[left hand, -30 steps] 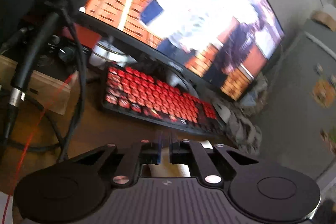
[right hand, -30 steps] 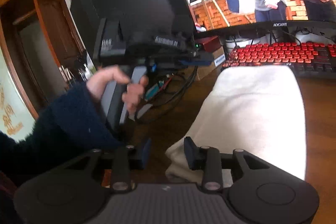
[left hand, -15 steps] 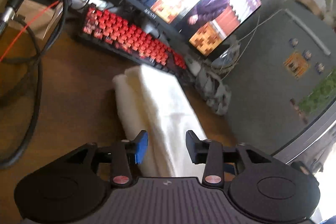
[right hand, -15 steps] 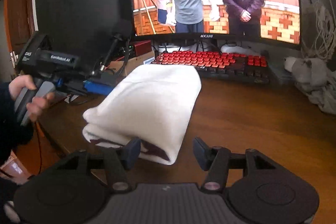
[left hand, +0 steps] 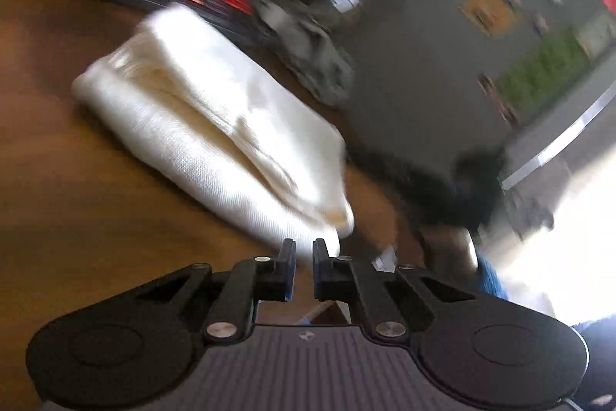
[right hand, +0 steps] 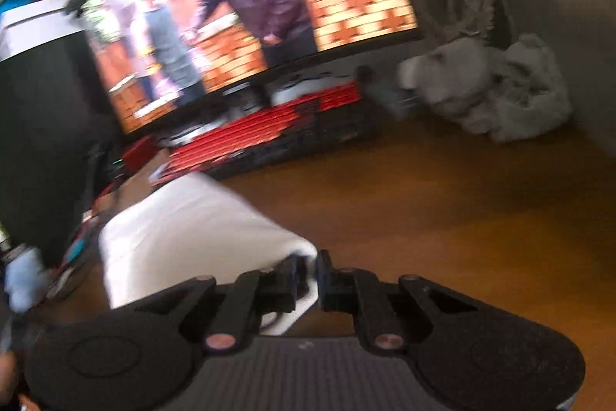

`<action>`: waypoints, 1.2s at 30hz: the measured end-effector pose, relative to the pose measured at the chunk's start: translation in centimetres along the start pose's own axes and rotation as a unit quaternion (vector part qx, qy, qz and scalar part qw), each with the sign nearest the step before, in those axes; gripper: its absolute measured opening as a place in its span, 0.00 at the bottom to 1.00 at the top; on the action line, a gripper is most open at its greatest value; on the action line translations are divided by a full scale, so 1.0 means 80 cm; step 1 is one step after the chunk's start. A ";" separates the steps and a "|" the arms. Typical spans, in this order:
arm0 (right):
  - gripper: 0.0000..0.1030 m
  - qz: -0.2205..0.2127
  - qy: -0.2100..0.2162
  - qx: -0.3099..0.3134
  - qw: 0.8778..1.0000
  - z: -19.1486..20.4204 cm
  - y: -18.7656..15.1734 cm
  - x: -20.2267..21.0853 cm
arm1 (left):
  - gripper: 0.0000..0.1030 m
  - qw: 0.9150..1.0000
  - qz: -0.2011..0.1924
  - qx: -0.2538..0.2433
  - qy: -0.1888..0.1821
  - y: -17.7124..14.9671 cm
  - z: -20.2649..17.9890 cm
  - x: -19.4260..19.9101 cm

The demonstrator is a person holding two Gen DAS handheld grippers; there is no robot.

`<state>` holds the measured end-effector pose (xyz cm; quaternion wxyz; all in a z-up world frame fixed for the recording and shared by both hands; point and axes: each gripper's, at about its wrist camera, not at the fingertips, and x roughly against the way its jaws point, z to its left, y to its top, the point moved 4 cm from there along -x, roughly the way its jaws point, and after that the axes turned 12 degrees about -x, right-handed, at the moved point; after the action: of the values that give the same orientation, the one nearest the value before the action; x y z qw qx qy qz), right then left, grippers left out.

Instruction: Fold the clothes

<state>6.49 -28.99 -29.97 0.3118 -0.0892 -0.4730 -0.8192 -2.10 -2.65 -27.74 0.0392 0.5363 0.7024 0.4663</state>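
A folded white cloth (left hand: 215, 126) lies on the brown wooden desk (left hand: 57, 180), its far end by the keyboard. In the left wrist view my left gripper (left hand: 304, 251) is at the cloth's near corner, its fingers drawn together on the cloth's edge. The right wrist view shows the same cloth (right hand: 184, 230) from its other side. My right gripper (right hand: 307, 266) is shut on that near corner, with white fabric between the fingers. Both views are blurred by motion.
A black keyboard with red keys (right hand: 269, 126) sits under a wide monitor (right hand: 250, 26) at the back of the desk (right hand: 442, 199). A crumpled grey cloth (right hand: 500, 95) lies at the back right. A grey cabinet (left hand: 442, 45) stands beyond the desk.
Both grippers were open half a second ago and are now shut at the cloth's near end. Both cameras have swung, and the views are smeared.
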 end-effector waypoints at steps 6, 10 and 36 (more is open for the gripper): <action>0.09 0.017 -0.017 0.043 0.999 -0.012 0.047 -0.038 | 0.27 0.994 -0.065 -0.073 0.057 0.041 -0.001 0.039; 0.09 0.008 -0.072 0.063 0.995 -0.011 0.074 -0.060 | 0.31 0.977 -0.069 -0.150 0.136 0.064 0.011 0.059; 0.25 -0.053 -0.063 0.258 0.963 0.073 -0.057 0.049 | 0.12 0.859 -0.057 -0.383 0.336 0.034 -0.010 -0.023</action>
<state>-0.15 -24.18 -28.37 0.2502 -0.0318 -0.6907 -0.6777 0.17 -4.66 -26.23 0.0299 0.2485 0.4685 0.8472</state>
